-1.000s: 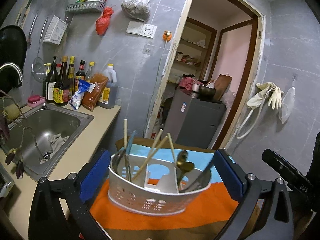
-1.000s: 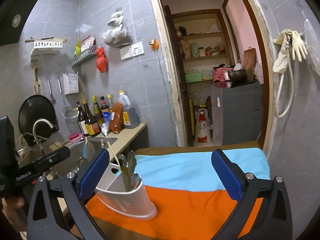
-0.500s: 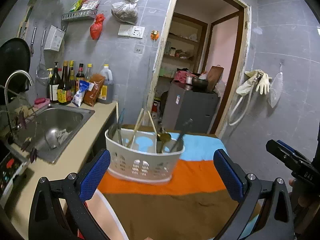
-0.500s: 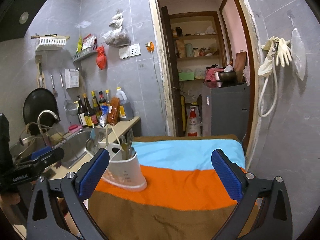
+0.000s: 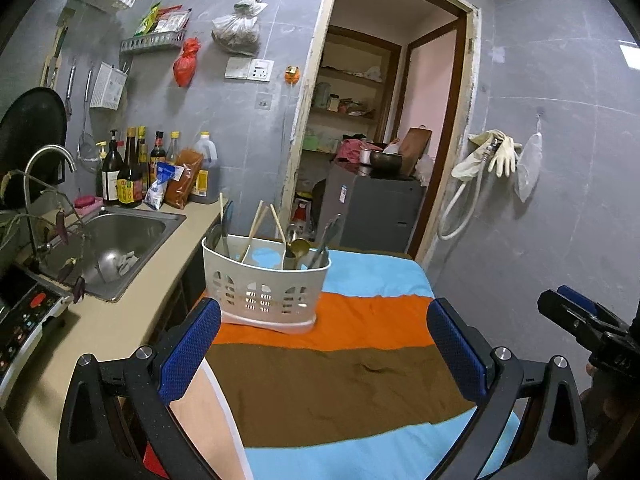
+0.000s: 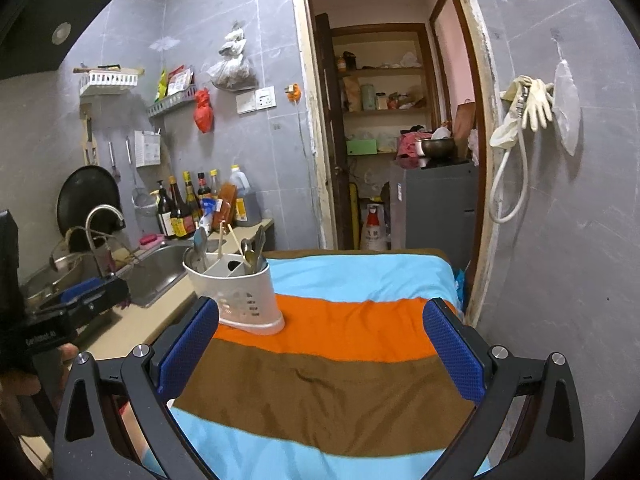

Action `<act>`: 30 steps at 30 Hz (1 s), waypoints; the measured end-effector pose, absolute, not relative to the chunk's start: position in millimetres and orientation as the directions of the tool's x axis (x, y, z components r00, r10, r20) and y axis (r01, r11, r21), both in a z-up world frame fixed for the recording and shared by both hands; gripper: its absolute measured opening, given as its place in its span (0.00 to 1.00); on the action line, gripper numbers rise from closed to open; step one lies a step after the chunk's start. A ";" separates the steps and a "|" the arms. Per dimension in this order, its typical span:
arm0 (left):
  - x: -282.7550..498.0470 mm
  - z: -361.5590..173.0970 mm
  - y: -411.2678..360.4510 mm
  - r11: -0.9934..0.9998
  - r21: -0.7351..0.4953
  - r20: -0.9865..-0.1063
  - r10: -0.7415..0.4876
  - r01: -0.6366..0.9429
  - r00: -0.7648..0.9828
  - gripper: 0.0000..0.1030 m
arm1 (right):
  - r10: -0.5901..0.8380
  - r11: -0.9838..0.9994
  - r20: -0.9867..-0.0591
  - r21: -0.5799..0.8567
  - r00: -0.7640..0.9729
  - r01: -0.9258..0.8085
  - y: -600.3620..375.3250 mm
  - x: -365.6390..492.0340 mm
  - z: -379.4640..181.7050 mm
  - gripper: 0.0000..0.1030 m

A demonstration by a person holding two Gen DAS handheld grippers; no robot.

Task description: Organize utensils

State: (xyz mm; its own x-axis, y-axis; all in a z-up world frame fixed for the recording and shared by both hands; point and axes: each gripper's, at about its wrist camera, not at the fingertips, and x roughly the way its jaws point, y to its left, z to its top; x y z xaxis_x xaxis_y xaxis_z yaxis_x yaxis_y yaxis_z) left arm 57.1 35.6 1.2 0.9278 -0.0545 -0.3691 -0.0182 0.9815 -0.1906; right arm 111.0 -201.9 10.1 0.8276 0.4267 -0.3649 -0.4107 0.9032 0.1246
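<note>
While both grippers, left (image 5: 324, 354) and right (image 6: 318, 350), hang spread wide and empty, white utensil caddy (image 5: 266, 294) stands at eleven o'clock on striped cloth (image 5: 340, 384), chopsticks (image 5: 256, 228) and spoons (image 5: 299, 249) upright inside.

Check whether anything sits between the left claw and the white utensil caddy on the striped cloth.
Nothing visible does. The left claw is open and empty, and only bare orange-and-brown striped cloth lies between it and the white perforated plastic utensil caddy, which stands upright just ahead, towards its left finger.

The utensil caddy (image 5: 264, 292) stands on the cloth's (image 5: 340, 384) far left, utensils (image 5: 256, 228) inside; the sink (image 5: 116, 240) lies left.
</note>
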 end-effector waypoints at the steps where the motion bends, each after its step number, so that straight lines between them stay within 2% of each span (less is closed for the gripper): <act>1: 52.8 1.2 33.1 0.982 -0.190 -0.368 -0.053 -0.019 0.928 0.98 | 0.426 0.904 -0.366 0.124 0.827 -0.410 -202.8 107.3 10.0 1.00; 12: 18.1 10.0 19.6 0.988 -0.154 -0.330 -0.024 -0.028 0.944 0.98 | 0.386 0.922 -0.351 0.105 0.853 -0.374 -218.2 69.6 11.2 1.00; 18: 7.3 10.9 21.4 0.984 -0.178 -0.312 -0.039 -0.018 0.949 0.98 | 0.372 0.928 -0.337 0.110 0.865 -0.356 -220.2 59.0 12.3 1.00; 30: 2.2 2.4 21.0 0.988 -0.149 -0.335 -0.017 -0.036 0.942 0.98 | 0.373 0.927 -0.351 0.094 0.859 -0.364 -215.3 53.8 7.6 1.00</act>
State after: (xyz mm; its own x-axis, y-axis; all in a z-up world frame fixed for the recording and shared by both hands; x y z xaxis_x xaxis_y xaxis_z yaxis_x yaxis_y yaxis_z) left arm 2.2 21.0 2.4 0.9420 -0.0166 -0.3352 -0.0355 0.9882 -0.1487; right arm 53.8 -215.3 7.6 0.8587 0.3729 -0.3514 -0.3638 0.9267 0.0944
